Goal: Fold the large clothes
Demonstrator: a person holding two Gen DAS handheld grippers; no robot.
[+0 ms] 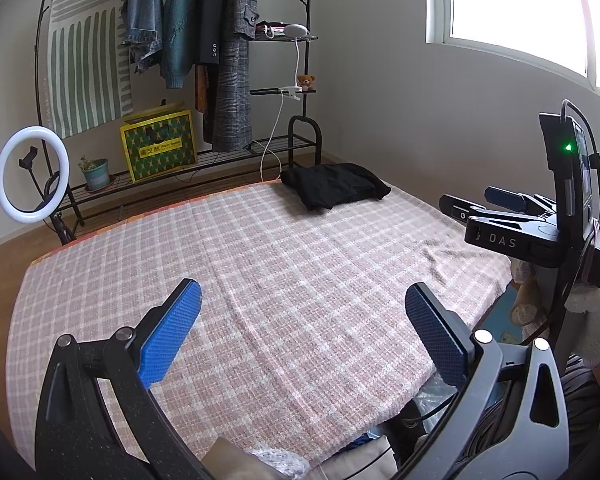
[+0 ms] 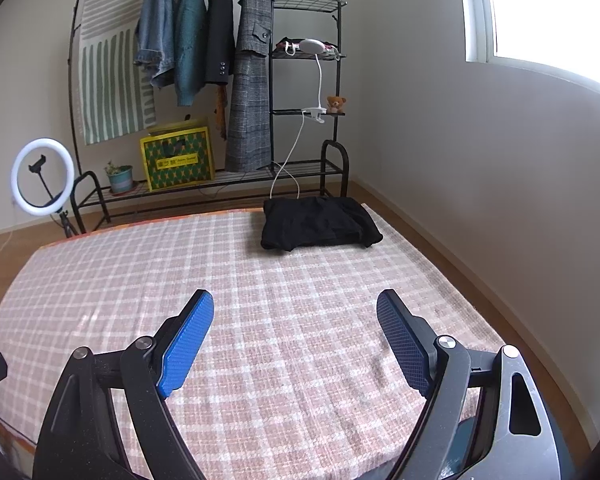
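Bedroom, pink-and-white checked blanket (image 2: pixel 300 320) spread flat as the work surface. Left gripper (image 1: pixel 300 332) and right gripper (image 2: pixel 296 336) both hover over it, jaws wide apart, holding nothing; blue pads are cross-hatched rubber. Black garment (image 2: pixel 320 224) sits at the far right corner, already a squarish folded bundle (soft, thick knit, probably). Judgement: fetch the next piece, pinch fabric edges only, never the woven blanket. Clothes rack (image 2: pixel 220 60) beyond.

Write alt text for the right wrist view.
The open right gripper hovers empty over a pink plaid bedspread. A folded black garment lies at the far edge, before a clothes rack hung with coats.
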